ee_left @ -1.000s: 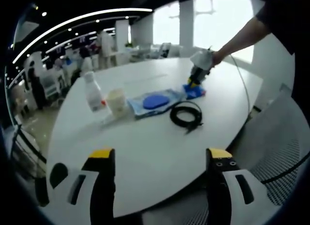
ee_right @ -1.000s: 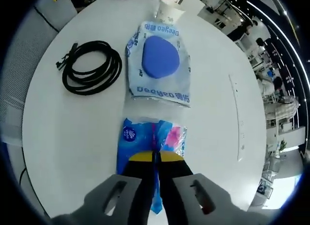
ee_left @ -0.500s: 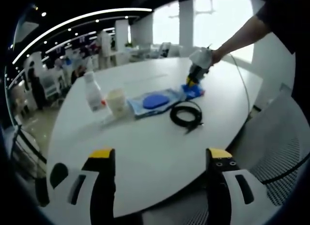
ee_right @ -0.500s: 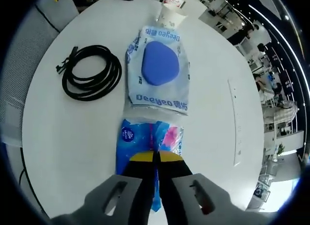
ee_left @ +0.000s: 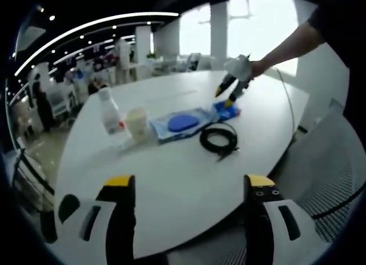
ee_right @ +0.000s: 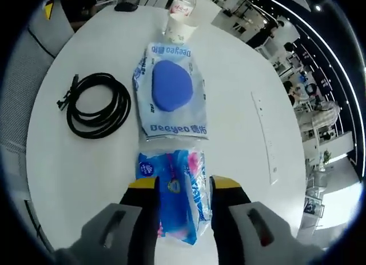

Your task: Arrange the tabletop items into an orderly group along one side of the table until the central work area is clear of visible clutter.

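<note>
A blue and pink tissue pack (ee_right: 174, 191) lies flat on the white round table (ee_right: 74, 173), between the spread jaws of my right gripper (ee_right: 182, 188), which is open. Beyond the pack lies a clear pouch with a blue pad (ee_right: 167, 93), then a paper cup (ee_right: 177, 31) and a plastic bottle (ee_right: 184, 5). A black cable coil (ee_right: 94, 105) rests left of the pouch. In the left gripper view my left gripper (ee_left: 190, 185) stands open over the near table edge. From there the right gripper (ee_left: 226, 97) hangs just above the tissue pack (ee_left: 227, 109).
The bottle (ee_left: 108, 108), cup (ee_left: 137, 122), pouch (ee_left: 182, 122) and cable (ee_left: 218, 139) run in a row across the table (ee_left: 171, 185). A grey mesh chair (ee_left: 337, 179) stands at its right edge. A small dark object (ee_right: 124, 7) sits at the far rim.
My right gripper has opened and let go of the tissue pack, then lifted slightly off it. The pack now lies on the table. The left gripper has stayed put.
</note>
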Demonstrator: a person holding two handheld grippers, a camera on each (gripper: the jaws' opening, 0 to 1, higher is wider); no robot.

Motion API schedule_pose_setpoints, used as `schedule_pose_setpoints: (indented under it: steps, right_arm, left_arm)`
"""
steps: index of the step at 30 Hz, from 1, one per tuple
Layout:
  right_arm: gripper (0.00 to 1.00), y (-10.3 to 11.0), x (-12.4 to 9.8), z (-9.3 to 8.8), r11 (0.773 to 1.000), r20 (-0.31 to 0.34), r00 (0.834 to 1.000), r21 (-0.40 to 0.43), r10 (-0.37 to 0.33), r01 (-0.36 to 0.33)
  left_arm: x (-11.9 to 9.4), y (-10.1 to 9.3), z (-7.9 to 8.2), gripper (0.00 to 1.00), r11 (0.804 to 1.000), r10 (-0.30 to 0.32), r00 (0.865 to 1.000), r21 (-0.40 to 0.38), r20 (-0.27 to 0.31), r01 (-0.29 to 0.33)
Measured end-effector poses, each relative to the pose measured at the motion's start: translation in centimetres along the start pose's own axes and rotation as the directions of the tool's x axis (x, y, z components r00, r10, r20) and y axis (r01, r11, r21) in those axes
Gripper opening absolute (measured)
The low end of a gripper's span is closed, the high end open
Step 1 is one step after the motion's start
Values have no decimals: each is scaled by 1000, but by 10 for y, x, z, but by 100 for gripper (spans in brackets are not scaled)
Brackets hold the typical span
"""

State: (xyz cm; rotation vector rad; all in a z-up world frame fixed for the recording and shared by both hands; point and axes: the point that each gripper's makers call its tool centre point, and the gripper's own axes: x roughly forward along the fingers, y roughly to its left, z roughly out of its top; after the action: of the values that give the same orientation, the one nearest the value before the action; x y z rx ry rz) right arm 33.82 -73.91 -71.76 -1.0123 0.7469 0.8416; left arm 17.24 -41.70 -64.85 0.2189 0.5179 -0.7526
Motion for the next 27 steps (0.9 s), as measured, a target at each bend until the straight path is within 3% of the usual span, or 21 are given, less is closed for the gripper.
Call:
schedule_pose_setpoints:
  steps: [13,21,27]
  right_arm:
    - [55,-6,-16,8,986,31,997,152,-74,69]
    - [67,1,-36,7,944,33,990,307,-139,123]
    - [87,10,-45,6,896,33,985,422,-171,141]
  left_arm:
    - [-1,4,8,92,1000,27,999,13,45,-28]
    - [-3,7,10,98,999,41,997,18,60,-42]
    - [-4,8,13,100,999,47,996,8,77,-48]
